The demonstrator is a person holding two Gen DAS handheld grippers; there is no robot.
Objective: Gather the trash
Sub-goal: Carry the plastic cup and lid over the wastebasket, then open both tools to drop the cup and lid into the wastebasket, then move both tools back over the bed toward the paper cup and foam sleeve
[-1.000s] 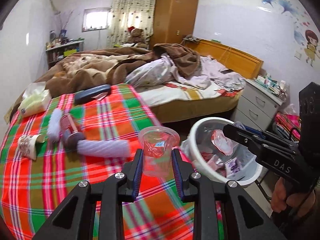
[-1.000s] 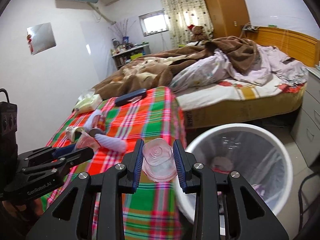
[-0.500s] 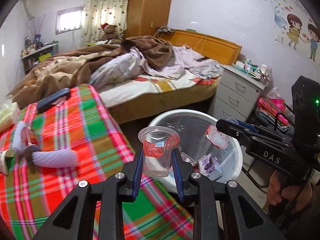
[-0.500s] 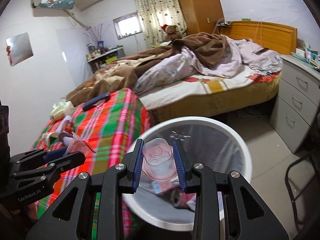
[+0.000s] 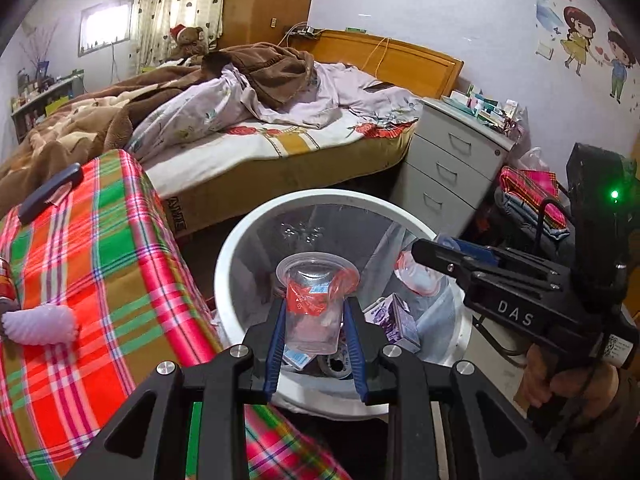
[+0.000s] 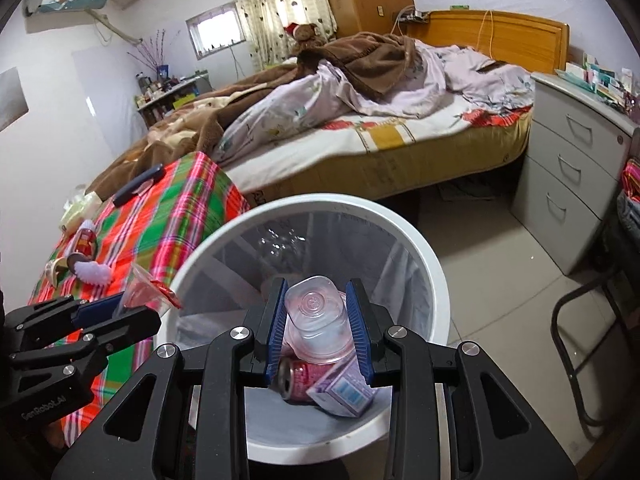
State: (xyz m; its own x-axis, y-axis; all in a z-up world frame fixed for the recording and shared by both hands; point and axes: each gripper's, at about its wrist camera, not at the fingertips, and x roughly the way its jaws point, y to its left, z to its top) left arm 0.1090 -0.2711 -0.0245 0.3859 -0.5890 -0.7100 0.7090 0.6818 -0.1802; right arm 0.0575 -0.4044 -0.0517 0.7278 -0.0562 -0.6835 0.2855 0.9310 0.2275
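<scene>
Both grippers now sit over the bin mouth; a second ago they were over the tablecloth edge, so the carry phase is done and only the drop is left.

Largest first: round white plastic trash bin with clear liner (image 6: 434, 280) fills the lower centre of both views. It holds a pink drink can (image 6: 298, 376) and a small purple-and-white carton (image 6: 344, 392). It stands on the floor just beside the table covered in red-green plaid cloth (image 5: 100, 280), between table and bed.

Left gripper (image 5: 314, 320): jaws closed partway onto a clear plastic cup with a red printed wrapper (image 5: 314, 304), cup upright, mouth up, pads on its side walls. The cup has moved from above the cloth to above the bin opening, near the table-side rim.

Right gripper (image 6: 316, 320): jaws closed partway on a clear pinkish plastic cup (image 6: 316, 320), held on its side with the base facing the camera. It has moved from the bin's table-side rim to well inside the opening, directly over the can and carton.

Judgement: both cups look clear of the rim, so opening the jaws should drop them in. The left one is closer to the rim and lightweight, so it's the one that might bounce out.

Leftover on cloth: white ribbed foam sleeve (image 5: 40, 326), small red can (image 6: 86, 240), dark flat case (image 6: 138, 186). More trips are likely needed.
</scene>
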